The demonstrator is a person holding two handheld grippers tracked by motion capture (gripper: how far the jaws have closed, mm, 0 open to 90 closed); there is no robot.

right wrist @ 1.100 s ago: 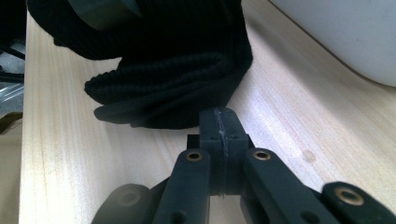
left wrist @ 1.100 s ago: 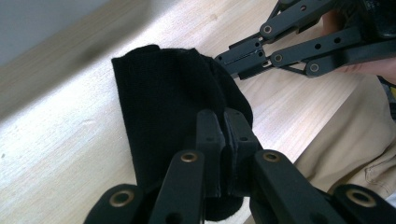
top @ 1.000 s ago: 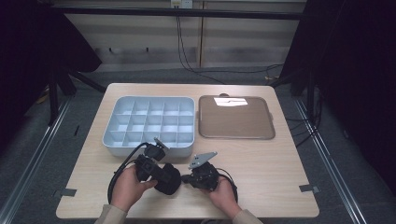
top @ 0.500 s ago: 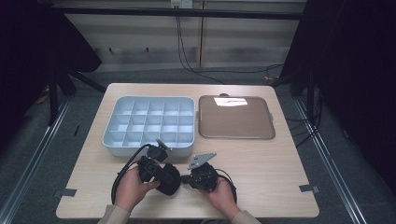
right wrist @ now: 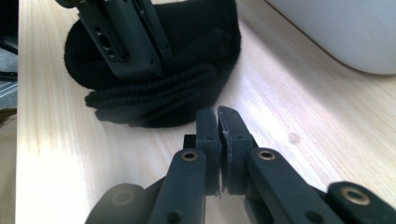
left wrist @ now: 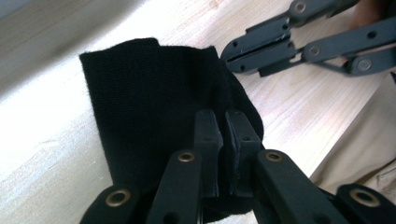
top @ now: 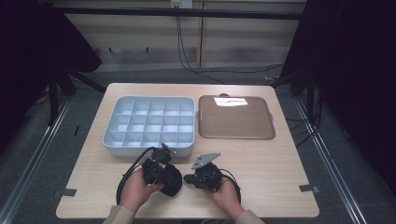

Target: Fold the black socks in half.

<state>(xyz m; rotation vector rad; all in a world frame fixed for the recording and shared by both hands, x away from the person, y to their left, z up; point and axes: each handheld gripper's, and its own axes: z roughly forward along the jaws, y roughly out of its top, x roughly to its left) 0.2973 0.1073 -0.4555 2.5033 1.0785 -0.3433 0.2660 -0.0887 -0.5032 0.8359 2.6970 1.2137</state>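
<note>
Just ahead of both tongs sits a compartmented white tray (top: 148, 125), its near wall close beyond the left gripper (top: 159, 164) and showing as a pale curved side in the right gripper view (right wrist: 345, 37). Farther off, beyond and to the right of the right gripper (top: 191, 178), lies a flat brown tray (top: 235, 117), side by side with the white one. The left gripper (left wrist: 223, 140) has its jaws pressed together on a fold of the black cloth (left wrist: 149, 107), which rests bunched on the table (top: 280, 168) between the two tongs. The right gripper (right wrist: 218, 135) has its jaws pressed together on nothing, its tips just short of the cloth (right wrist: 168, 88). Bare wood runs to the right of the right gripper as far as the table's edge, and a narrower strip lies left of the left gripper; the near edge is close behind both hands.
</note>
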